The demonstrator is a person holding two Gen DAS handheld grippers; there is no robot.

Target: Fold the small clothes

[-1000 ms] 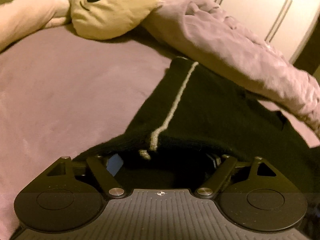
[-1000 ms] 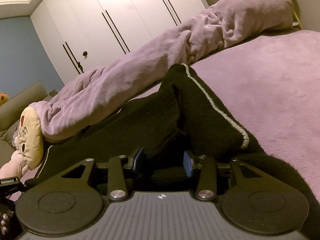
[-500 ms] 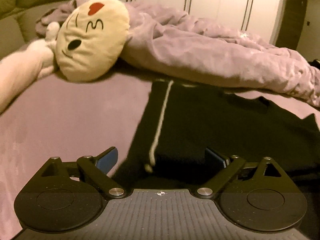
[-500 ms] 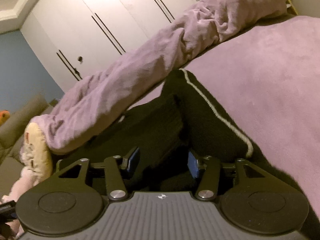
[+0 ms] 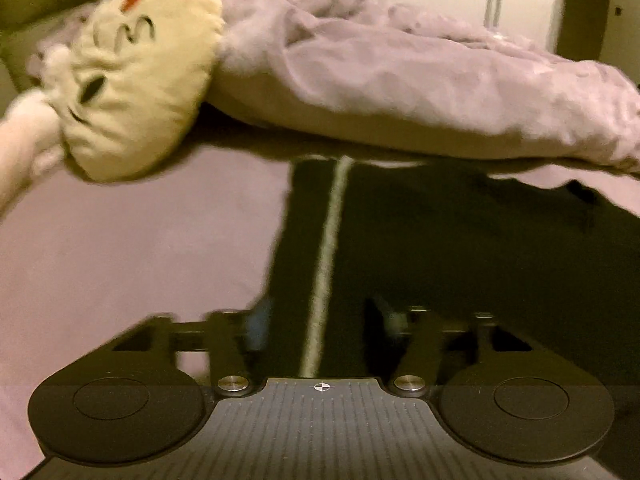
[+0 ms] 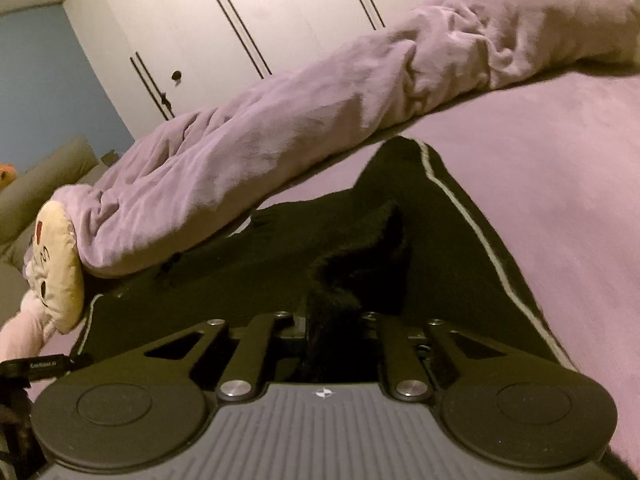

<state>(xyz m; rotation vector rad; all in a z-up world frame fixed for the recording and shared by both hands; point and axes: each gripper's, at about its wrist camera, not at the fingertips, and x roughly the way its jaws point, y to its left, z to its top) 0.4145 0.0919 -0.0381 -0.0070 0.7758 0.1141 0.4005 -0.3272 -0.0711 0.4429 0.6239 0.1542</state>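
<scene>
Our right gripper (image 6: 334, 320) has just closed, pinching a fold of the black garment (image 6: 240, 272) on the bed (image 6: 560, 184); our left gripper (image 5: 320, 320) has been narrowing astride its striped edge. We risk the thin pinch slipping, dragging the cloth askew.

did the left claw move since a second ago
Yes. The left claw swung left: the plush pillow sits nearer centre. Its jaws just closed further around the black garment.
</scene>
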